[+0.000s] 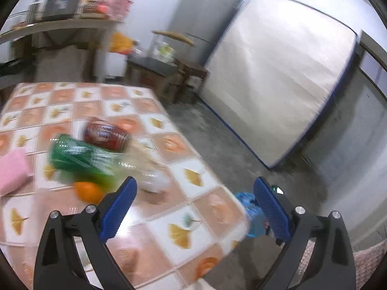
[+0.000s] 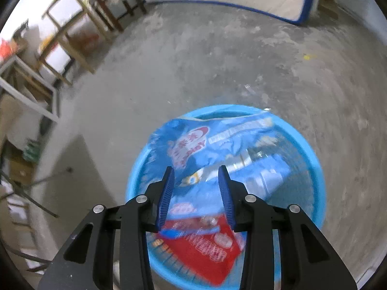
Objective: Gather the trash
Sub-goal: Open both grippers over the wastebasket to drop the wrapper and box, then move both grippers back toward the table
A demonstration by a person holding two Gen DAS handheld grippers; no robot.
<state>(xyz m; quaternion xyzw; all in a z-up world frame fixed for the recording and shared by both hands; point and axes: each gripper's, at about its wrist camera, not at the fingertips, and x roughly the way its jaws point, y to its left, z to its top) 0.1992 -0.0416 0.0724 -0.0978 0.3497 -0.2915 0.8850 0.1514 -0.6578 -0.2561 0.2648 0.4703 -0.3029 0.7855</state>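
Ahead of the left claw (image 1: 194, 194) and to its right, a big mattress (image 1: 278, 77) in plastic wrap leans upright against the wall, with a grey fridge (image 1: 205, 12) further off to the left of it. Below and around this claw lies the table (image 1: 154, 220), under a cloth of orange and white squares with leaf prints; its near corner sits between the fingers. The left claw is spread wide with nothing between the pads.

On the table, ahead and left of the left finger, a blurred heap of trash lies close together: a green bottle (image 1: 77, 154), a dark red can (image 1: 106, 135) just beyond it, a clear bottle (image 1: 150, 174) right by the fingertip, and an orange (image 1: 88, 192) beside that finger. A pink cloth (image 1: 12, 169) lies further left, at the edge of the view. A blue bag (image 1: 251, 213) shows just inside the right finger, beyond the table edge.

The right claw (image 2: 196, 174) points steeply down over a blue bin (image 2: 312, 169) on the concrete floor (image 2: 193, 60). In the bin, straight below the fingers, lie a blue wrapper (image 2: 193, 142) and, nearer the claw's base, a red packet (image 2: 203, 251). The right claw is partly spread; motion blur hides whether the pads touch the wrapper. Wooden stools (image 2: 79, 21) stand well off to the upper left.
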